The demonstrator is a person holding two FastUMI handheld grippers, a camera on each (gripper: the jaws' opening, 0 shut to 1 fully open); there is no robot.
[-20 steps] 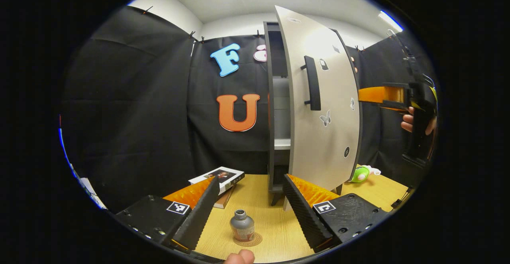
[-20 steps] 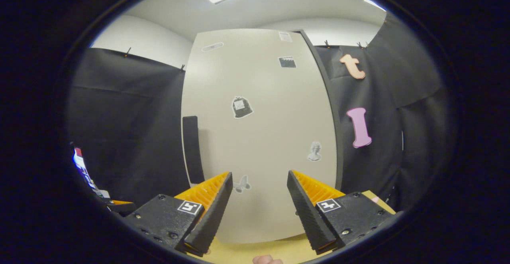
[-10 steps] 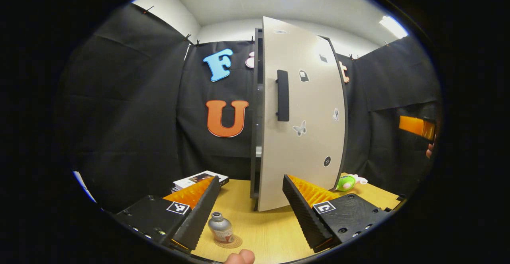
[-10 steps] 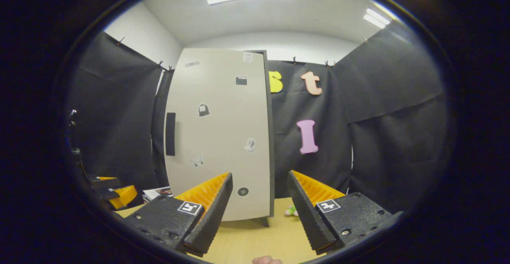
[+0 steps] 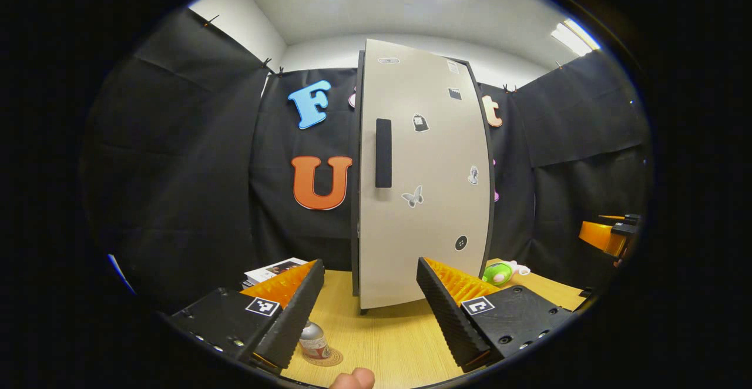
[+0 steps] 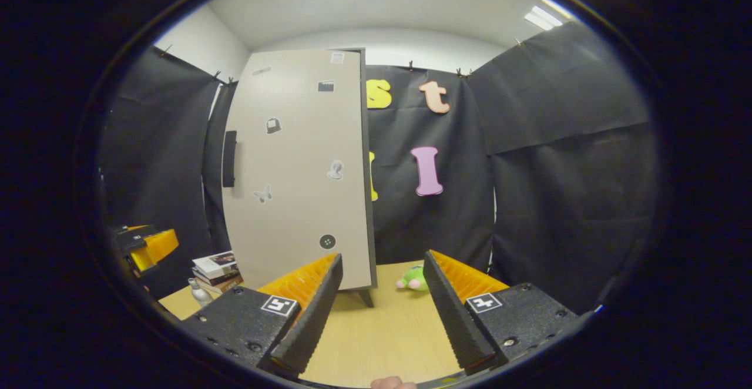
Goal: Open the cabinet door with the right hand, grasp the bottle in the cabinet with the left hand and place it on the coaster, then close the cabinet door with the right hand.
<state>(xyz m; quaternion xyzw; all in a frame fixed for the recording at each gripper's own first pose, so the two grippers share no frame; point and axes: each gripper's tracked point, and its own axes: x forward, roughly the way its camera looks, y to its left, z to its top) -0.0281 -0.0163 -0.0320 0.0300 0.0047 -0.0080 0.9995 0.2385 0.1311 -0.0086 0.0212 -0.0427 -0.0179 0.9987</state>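
The cabinet door point(image 5: 423, 189) stands flush with the cabinet, its dark handle point(image 5: 383, 153) at its left edge. A small grey bottle point(image 5: 313, 342) stands upright on the round coaster point(image 5: 328, 358) on the wooden table, partly hidden behind my left finger. My left gripper point(image 5: 370, 262) is open and holds nothing. My right gripper point(image 6: 382, 255) is also open and empty, well back from the door point(image 6: 296, 171). Its camera catches the bottle point(image 6: 200, 292) at the far left and my left gripper point(image 6: 147, 245) above it. My right gripper point(image 5: 605, 235) appears at the right edge of the left gripper view.
A stack of books point(image 5: 273, 270) lies left of the cabinet, behind the bottle. A green plush toy point(image 5: 499, 271) lies on the table right of the cabinet. The wooden table point(image 6: 388, 336) stretches in front of both grippers. Black cloth walls surround the booth.
The door has swung from ajar to flush with the cabinet. My right gripper has drawn back from the door and lowered. My left gripper has drifted, with the bottle now behind its left finger.
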